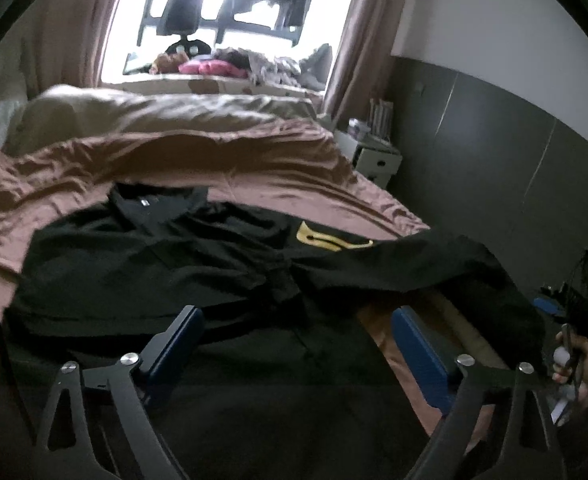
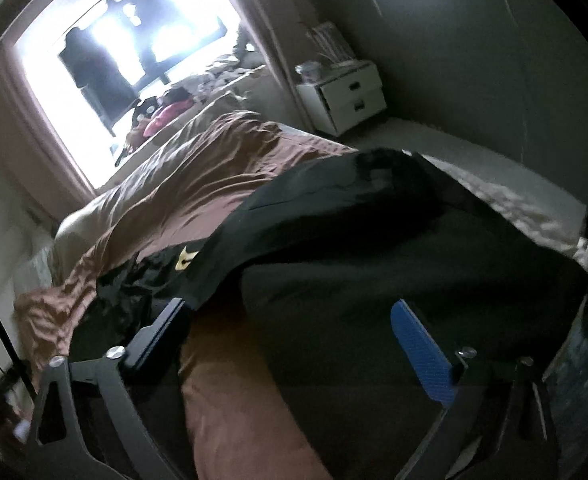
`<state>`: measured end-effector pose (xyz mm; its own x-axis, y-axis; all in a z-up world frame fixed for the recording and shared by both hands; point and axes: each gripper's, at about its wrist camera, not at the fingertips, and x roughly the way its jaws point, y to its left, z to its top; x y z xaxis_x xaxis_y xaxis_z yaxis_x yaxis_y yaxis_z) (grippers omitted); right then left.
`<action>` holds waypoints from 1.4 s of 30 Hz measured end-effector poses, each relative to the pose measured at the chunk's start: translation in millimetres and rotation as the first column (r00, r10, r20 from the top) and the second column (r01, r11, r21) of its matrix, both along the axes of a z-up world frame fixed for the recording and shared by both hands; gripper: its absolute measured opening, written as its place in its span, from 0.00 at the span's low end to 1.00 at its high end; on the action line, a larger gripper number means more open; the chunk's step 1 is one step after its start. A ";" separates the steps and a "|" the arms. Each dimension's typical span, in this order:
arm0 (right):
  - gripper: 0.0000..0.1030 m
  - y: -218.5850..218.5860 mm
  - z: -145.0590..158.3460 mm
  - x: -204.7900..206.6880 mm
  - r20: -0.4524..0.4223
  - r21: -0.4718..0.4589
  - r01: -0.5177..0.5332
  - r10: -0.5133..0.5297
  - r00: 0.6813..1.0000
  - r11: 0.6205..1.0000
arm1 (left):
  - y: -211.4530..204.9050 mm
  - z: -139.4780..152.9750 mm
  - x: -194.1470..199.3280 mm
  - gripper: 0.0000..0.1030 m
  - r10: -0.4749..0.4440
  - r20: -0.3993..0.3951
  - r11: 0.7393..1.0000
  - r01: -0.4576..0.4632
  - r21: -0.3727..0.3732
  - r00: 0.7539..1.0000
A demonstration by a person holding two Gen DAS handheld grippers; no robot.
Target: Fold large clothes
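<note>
The soft, limp black fabric shirt (image 1: 165,264) with a yellow emblem lies beneath both spread-fingered grippers, left gripper (image 1: 298,344) and right gripper (image 2: 289,336), likely best pinched at hem corners.

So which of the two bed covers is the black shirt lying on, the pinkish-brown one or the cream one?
The pinkish-brown cover. The black shirt is spread on it; the cream cover is bunched farther off, toward the window.

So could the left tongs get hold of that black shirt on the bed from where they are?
Probably yes. The left tongs are open right over the black shirt, its fabric spread between the blue pads, with nothing lying over it on the bed.
</note>
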<state>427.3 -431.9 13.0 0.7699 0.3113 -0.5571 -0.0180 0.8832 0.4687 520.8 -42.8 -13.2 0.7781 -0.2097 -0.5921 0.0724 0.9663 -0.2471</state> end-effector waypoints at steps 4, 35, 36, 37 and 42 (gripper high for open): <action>0.84 -18.0 -8.8 16.2 -0.026 0.058 0.041 -0.040 0.999 0.997 | -3.3 -21.2 25.0 0.85 -0.010 -0.049 1.000 0.010 0.001 0.999; 0.02 -16.5 42.0 93.9 0.009 0.224 0.052 -0.056 0.998 0.973 | 44.8 -134.1 152.1 0.68 0.085 -0.297 0.996 -0.072 0.055 0.951; 0.01 -12.4 51.9 91.4 0.026 0.209 0.037 -0.043 0.999 0.977 | 44.1 -139.6 155.8 0.67 0.084 -0.313 0.996 -0.069 0.058 0.946; 0.01 -6.1 66.2 88.7 0.047 0.191 0.018 -0.027 0.999 0.981 | 42.2 -147.1 160.5 0.67 0.080 -0.339 0.996 -0.063 0.059 0.938; 0.01 33.2 110.8 72.9 0.131 0.124 -0.073 0.057 0.990 0.990 | 36.0 -162.5 168.2 0.67 0.066 -0.370 0.996 -0.040 0.078 0.926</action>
